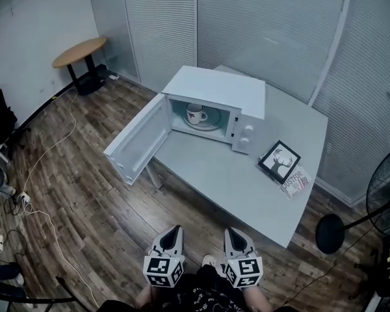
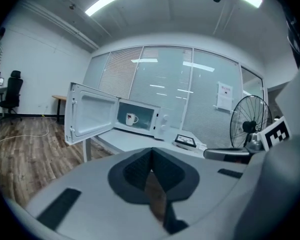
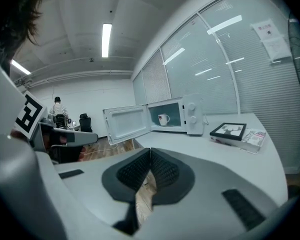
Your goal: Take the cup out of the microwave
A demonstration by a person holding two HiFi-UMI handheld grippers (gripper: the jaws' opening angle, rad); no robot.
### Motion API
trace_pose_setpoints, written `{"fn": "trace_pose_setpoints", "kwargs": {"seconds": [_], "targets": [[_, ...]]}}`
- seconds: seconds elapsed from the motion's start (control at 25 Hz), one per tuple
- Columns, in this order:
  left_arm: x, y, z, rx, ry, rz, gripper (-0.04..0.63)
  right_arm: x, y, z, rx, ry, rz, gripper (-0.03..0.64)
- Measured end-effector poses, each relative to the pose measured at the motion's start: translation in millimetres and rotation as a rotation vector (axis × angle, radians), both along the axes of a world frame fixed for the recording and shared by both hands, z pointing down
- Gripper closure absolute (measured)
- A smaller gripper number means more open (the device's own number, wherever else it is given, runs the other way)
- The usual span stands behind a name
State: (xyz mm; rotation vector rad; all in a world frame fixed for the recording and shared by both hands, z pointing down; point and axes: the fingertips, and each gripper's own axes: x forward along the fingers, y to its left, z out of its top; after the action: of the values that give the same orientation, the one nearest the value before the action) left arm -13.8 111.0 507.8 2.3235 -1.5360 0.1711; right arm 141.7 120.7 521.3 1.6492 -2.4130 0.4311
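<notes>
Since the microwave door (image 1: 138,138) is open, the cup (image 1: 195,112) sits ready inside, at twelve o'clock from the left hand-held gripper (image 1: 173,231) and right hand-held gripper (image 1: 232,233), both pressed together, empty, well short of it.

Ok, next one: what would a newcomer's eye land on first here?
The white microwave on the grey table, its door swung wide open and a white cup standing inside. Then, at the head view's bottom edge, the left gripper and right gripper, both shut and empty, far from it.
</notes>
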Motion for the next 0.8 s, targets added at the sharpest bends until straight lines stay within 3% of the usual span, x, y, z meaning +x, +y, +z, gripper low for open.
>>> {"fn": "trace_pose_setpoints", "kwargs": {"seconds": [0.44, 0.8], "targets": [[42, -56, -6, 0.028, -0.031, -0.060, 0.589, 54, -65, 3, 0.013, -0.020, -0.036, 0.614], [56, -86, -1, 0.013, -0.033, -0.056, 0.589, 54, -94, 3, 0.013, -0.035, -0.058, 0.612]]}}
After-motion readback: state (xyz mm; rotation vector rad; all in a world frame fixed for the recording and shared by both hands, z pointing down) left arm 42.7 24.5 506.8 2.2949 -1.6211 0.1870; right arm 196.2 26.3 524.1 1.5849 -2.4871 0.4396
